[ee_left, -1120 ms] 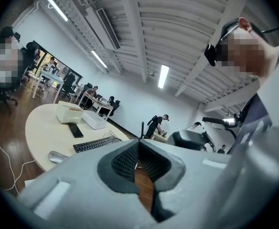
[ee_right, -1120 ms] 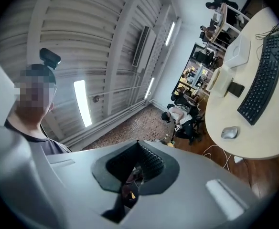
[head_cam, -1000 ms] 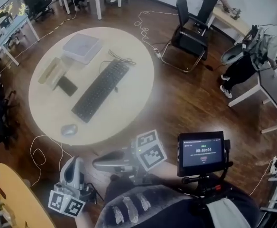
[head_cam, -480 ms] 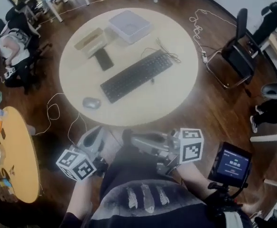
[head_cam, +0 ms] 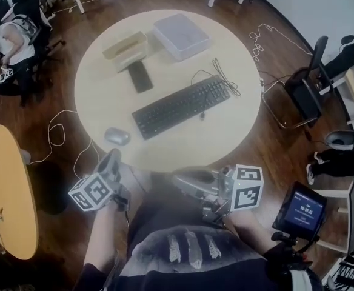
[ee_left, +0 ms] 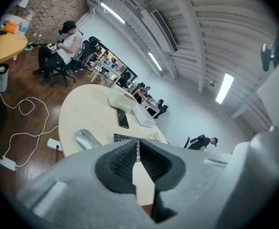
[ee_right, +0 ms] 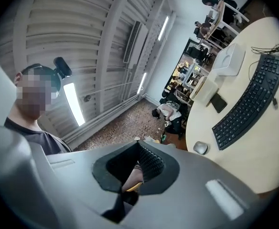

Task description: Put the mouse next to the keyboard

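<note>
- Head view: mouse (head_cam: 117, 136) sits ungrasped just ahead of the left claw (head_cam: 111, 159), apart from the keyboard (head_cam: 181, 105) beyond.
- Left claw and right claw (head_cam: 177, 177) are both pinched together, empty; the whole move remains.

Before you, one round table (head_cam: 98, 105) holds: silver mouse (head_cam: 117, 136), black keyboard (head_cam: 181, 105), dark phone (head_cam: 140, 76), beige box (head_cam: 125, 46), white box (head_cam: 181, 36).

We see a pale, matt, smooth desk (head_cam: 225, 129) on a dark, glossy wooden floor (head_cam: 268, 159). The keyboard (head_cam: 182, 105) looks like matt black plastic, the mouse (head_cam: 117, 136) smooth silver with a soft sheen, the phone (head_cam: 140, 76) glossy black.
</note>
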Motion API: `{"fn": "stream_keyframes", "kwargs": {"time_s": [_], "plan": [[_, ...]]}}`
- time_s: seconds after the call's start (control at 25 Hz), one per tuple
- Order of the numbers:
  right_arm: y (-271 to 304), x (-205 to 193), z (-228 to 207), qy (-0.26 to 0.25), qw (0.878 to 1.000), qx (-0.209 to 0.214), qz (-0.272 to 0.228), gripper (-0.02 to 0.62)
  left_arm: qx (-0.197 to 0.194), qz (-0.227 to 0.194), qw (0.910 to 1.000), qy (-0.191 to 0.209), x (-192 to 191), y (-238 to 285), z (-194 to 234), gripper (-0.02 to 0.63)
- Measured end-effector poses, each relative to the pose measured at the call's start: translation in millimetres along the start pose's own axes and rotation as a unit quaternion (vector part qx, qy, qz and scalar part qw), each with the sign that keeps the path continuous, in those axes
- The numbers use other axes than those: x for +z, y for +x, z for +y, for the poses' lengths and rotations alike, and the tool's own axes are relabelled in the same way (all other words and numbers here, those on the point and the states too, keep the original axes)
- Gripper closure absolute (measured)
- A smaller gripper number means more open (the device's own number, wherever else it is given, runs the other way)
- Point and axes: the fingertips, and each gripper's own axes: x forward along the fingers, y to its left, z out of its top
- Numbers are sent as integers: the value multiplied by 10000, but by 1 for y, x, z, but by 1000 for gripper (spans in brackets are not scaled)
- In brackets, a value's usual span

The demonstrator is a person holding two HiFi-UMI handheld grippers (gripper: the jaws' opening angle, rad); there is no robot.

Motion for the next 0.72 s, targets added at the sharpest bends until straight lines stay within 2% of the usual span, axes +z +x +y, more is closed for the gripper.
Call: {"fn": "stream_keyframes", "kwargs": {"time_s": [0.12,0.2,0.28,0.44,0.56,0.72], "plan": [[27,8,-17,-209,9987,-225,402,597,237,122,9990,-359,1,18,32,563],[45,15,-26,-214,9980,-245,542,597,453,266,9975,-478,0,29,53,450],[59,24,-34,-103,9982,-175,567,597,658,438,9962,-372,-1,43,71,328],[75,34,-53,-83,9970,-328,692,597,1226,964,9877,76,-11,72,104,204],[76,36,-64,60,9960,-399,797,597,1679,1209,9783,117,-22,86,125,173],[67,60,-80,74,9963,-399,763,597,2207,1300,9663,238,-24,106,147,173]]}}
